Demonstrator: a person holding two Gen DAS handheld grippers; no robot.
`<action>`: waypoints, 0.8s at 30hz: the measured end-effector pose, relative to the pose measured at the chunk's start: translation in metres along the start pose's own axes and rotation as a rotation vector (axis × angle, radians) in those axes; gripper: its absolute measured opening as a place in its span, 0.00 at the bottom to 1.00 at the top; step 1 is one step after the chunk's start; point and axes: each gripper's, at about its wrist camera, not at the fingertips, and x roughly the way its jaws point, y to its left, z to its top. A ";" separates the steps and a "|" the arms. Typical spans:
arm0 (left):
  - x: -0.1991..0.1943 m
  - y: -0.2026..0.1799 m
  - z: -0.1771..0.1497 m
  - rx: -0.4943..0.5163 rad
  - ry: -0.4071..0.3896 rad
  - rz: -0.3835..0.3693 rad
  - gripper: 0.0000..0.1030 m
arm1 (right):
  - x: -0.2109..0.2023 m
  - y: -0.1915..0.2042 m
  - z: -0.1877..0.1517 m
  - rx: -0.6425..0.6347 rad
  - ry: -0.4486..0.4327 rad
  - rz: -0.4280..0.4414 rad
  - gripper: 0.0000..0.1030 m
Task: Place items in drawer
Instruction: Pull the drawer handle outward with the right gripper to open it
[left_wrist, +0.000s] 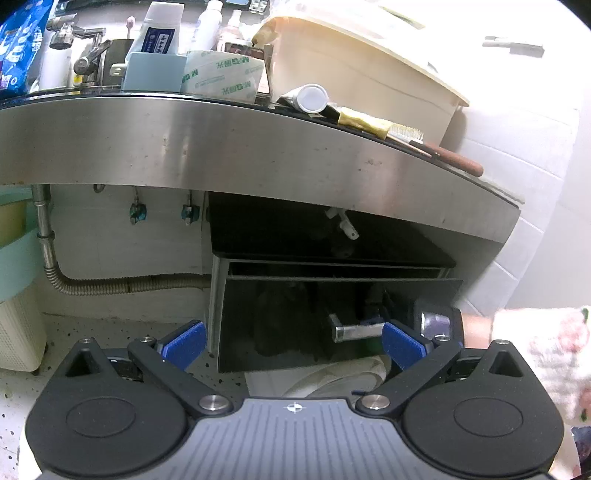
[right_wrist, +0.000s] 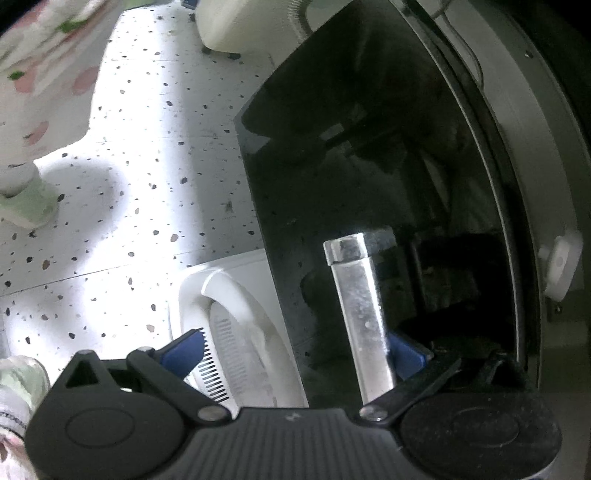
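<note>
A glossy black drawer front with a metal bar handle sits under a steel counter; a narrow gap shows above the front. My left gripper is open and empty, held back from the drawer. My right gripper is open, its right finger behind the handle and its left finger in front, so the handle stands between the jaws. The right gripper also shows in the left wrist view at the handle's right end. On the counter lie a tape roll, a tube and a toothbrush.
A cream plastic bin, bottles and a faucet stand on the counter. A corrugated drain hose runs along the wall. A white slotted object lies on the speckled floor below the drawer. A white box stands at left.
</note>
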 end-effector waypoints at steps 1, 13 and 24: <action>0.000 0.000 0.000 0.000 -0.001 -0.001 1.00 | -0.005 0.004 -0.004 -0.016 0.002 -0.002 1.00; -0.012 -0.005 -0.003 0.027 -0.016 -0.011 1.00 | -0.043 0.012 -0.017 0.190 -0.060 0.077 1.00; -0.013 -0.001 -0.005 0.020 -0.010 -0.019 1.00 | -0.075 0.000 -0.032 0.607 -0.121 0.143 1.00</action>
